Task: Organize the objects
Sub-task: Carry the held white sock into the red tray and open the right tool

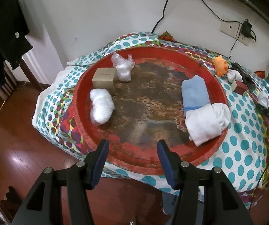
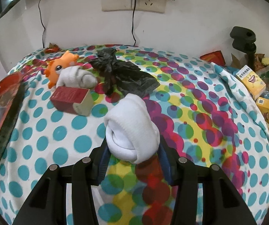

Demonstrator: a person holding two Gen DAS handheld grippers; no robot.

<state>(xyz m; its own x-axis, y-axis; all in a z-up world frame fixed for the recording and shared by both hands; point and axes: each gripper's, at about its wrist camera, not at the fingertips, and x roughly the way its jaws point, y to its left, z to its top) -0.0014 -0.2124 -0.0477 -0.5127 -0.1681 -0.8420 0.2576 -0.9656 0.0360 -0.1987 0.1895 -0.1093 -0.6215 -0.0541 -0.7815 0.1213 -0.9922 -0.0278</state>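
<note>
White rolled socks (image 2: 132, 129) sit pinched between my right gripper (image 2: 133, 151) pads, lifted over the polka-dot cloth (image 2: 200, 112) — bare cloth lies all around them. Beyond sit a red box (image 2: 71, 101), a second sock roll (image 2: 78, 76) against an orange toy (image 2: 59, 67), and a crumpled black bag (image 2: 123, 75). My left gripper (image 1: 132, 150) hangs with jaws spread and empty at the near rim of the red tray (image 1: 209, 150) — its worn middle is open, with a tan box (image 1: 104, 80) and plastic-wrapped bundles (image 1: 101, 106) left, folded towels (image 1: 205, 123) right.
</note>
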